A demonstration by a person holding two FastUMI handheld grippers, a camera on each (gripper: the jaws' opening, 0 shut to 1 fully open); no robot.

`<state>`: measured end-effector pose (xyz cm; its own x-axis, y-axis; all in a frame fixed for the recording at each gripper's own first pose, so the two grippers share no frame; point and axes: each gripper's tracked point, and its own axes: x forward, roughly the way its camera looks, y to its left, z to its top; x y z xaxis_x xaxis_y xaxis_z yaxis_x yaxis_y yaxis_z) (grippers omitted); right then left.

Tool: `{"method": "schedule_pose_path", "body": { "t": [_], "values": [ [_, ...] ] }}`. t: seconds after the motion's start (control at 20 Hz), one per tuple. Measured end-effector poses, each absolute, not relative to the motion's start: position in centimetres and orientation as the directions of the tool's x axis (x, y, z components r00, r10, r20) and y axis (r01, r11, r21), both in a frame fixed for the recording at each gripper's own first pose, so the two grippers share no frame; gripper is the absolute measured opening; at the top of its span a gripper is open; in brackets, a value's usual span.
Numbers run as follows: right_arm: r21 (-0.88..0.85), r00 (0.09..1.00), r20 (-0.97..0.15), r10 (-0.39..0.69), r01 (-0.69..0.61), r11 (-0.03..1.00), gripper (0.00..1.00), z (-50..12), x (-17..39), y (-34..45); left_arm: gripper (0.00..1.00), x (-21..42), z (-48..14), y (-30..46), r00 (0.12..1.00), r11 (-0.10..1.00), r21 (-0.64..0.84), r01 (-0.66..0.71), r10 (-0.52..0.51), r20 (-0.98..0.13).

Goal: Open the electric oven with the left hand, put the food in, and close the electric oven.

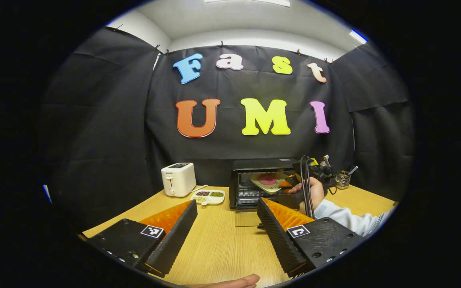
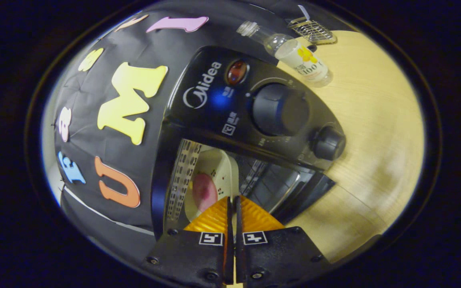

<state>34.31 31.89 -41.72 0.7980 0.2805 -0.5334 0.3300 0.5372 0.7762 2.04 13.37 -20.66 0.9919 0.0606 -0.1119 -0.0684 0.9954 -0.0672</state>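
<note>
Two grippers: left gripper point(image 1: 226, 224) jaws spread; right gripper point(image 2: 232, 204) jaws pinching plate point(image 2: 218, 176) inside oven point(image 2: 254, 108).

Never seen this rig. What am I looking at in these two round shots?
No robot: a person holds a handheld two-finger gripper in each hand, each with a fisheye camera looking along its jaws. In the left gripper view, the left gripper hangs open above the wooden table, facing the electric oven with its door down. The right gripper carries a plate of food into it. Also there: a toaster and a snack tray. The right gripper view is rolled sideways, jaws shut on the plate's rim, beside the oven's knobs.
</note>
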Motion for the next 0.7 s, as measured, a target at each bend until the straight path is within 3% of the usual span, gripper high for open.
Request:
{"method": "schedule_pose_path", "body": {
  "t": [0.2, 0.55, 0.6, 0.7],
  "values": [
    [0.774, 0.801, -0.531, 0.278, 0.325, 0.543, 0.02, -42.6, 35.1, 32.6, 0.96, 2.2, -21.0, 13.7, 0.991, 0.994, -0.08, -0.076, 0.067, -0.114],
    [0.78, 0.796, -0.529, 0.296, 0.318, 0.539, 0.09, -44.2, 35.1, 33.5, 0.96, 2.3, -22.0, 13.8, 0.988, 0.991, -0.104, -0.08, 0.064, -0.143],
    [0.809, 0.808, -0.492, 0.326, 0.285, 0.514, 0.03, -43.6, 35.2, 34.0, 0.96, 2.4, -22.2, 13.8, 0.987, 0.99, -0.111, -0.082, 0.066, -0.144],
    [0.821, 0.814, -0.463, 0.35, 0.245, 0.515, 0.24, -43.2, 35.0, 34.3, 0.95, 2.4, -22.5, 13.5, 0.986, 0.987, -0.138, -0.082, 0.06, -0.156]
  ]
}}
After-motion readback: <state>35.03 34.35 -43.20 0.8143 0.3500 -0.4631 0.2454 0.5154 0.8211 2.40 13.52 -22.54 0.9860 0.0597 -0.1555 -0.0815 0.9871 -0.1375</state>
